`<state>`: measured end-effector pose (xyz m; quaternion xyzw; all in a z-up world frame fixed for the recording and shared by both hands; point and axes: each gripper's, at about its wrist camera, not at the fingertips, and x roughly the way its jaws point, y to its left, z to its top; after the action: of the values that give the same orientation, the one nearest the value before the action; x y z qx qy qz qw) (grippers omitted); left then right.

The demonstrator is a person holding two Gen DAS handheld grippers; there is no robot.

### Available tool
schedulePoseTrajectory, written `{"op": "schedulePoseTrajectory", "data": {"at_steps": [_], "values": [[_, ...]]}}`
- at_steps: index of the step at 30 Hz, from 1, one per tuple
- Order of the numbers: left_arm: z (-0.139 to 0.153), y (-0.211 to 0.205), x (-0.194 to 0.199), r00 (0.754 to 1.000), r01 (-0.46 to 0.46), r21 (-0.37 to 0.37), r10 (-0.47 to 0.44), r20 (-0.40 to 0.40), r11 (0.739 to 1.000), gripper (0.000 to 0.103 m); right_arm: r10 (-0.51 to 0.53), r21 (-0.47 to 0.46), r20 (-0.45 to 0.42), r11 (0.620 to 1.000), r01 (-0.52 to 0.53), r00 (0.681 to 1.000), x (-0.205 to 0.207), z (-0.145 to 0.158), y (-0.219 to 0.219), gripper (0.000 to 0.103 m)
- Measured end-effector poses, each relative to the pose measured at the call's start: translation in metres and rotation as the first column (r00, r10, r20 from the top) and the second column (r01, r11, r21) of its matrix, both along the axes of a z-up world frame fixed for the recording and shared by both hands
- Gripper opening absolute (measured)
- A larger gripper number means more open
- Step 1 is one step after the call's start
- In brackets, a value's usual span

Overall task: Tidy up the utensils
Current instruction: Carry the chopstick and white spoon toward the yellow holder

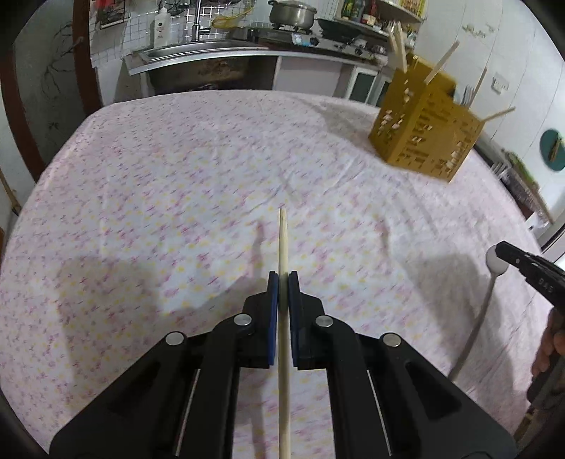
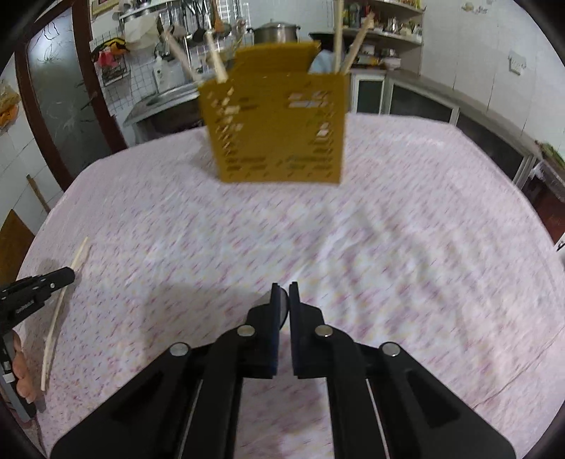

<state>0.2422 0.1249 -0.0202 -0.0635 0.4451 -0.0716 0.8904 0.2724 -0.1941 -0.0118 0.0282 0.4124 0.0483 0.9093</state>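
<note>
My left gripper is shut on a wooden chopstick that runs straight forward between its pads, above the tablecloth. It also shows at the left of the right wrist view with the chopstick. My right gripper is shut on a white spoon, mostly hidden between the pads; in the left wrist view the right gripper holds the spoon near its bowl, handle hanging down. A yellow perforated utensil holder with several chopsticks stands ahead of the right gripper, and at the far right in the left wrist view.
The table is covered by a pink flowered cloth. Behind it are a sink counter and a stove with a steel pot. A dark door frame stands left of the table. Cabinets run along the right.
</note>
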Motion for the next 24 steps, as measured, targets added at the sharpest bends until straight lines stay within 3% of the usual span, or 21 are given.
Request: {"op": "schedulePoseTrajectory", "data": {"at_steps": [7,15,19,24], "values": [[0.024,-0.033,0.011,0.997,0.032,-0.069,-0.027,0.07,0.997,0.005,-0.003,0.011,0.105,1.0,0.002,0.994,0.009,0.025,-0.037,0.004],[0.049,-0.075,0.024,0.988,0.08,-0.086,-0.067,0.142,0.993,0.005,-0.014,0.053,0.186,0.999,0.004,0.982,0.015,0.047,-0.065,0.004],[0.056,-0.087,0.03,0.983,0.09,-0.099,-0.073,0.166,0.991,0.005,-0.004,0.04,0.226,0.999,-0.005,0.974,0.017,0.061,-0.071,0.004],[0.062,-0.103,0.038,0.979,0.106,-0.096,-0.087,0.183,0.99,0.005,0.035,-0.049,0.292,0.999,-0.022,0.956,0.018,0.076,-0.069,0.004]]}}
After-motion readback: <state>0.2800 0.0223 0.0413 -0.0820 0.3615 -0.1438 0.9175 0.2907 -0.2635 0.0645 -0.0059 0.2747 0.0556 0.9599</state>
